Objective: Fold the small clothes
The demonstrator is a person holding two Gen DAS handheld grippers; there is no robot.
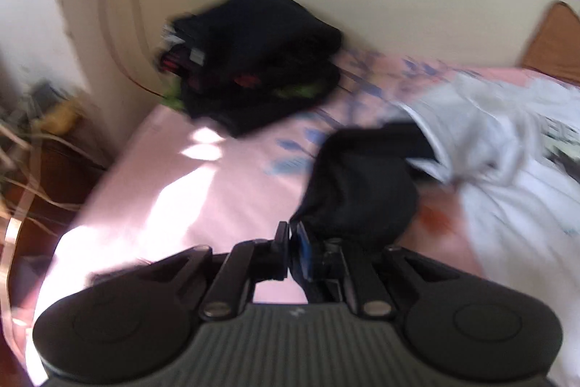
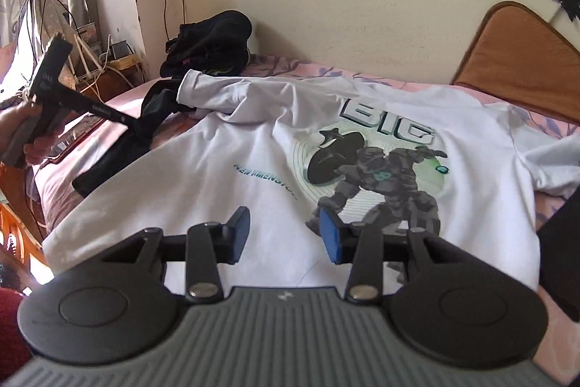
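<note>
My left gripper [image 1: 290, 247] is shut on a small black garment [image 1: 359, 191] and holds it over the pink bed. The right wrist view shows the left gripper [image 2: 134, 126] at the left, gripping the same black garment [image 2: 119, 151] beside a white T-shirt. The white T-shirt [image 2: 253, 151] with a grey robot print lies spread on the bed; it also shows in the left wrist view [image 1: 507, 169]. My right gripper [image 2: 284, 234] is open and empty above the shirt's lower part.
A pile of dark folded clothes [image 1: 253, 60] sits at the bed's far corner by the wall, also in the right wrist view [image 2: 210, 42]. The pink sheet [image 1: 181, 187] covers the bed. A brown headboard [image 2: 514, 60] stands at the right. Cables and clutter [image 2: 108, 60] lie left.
</note>
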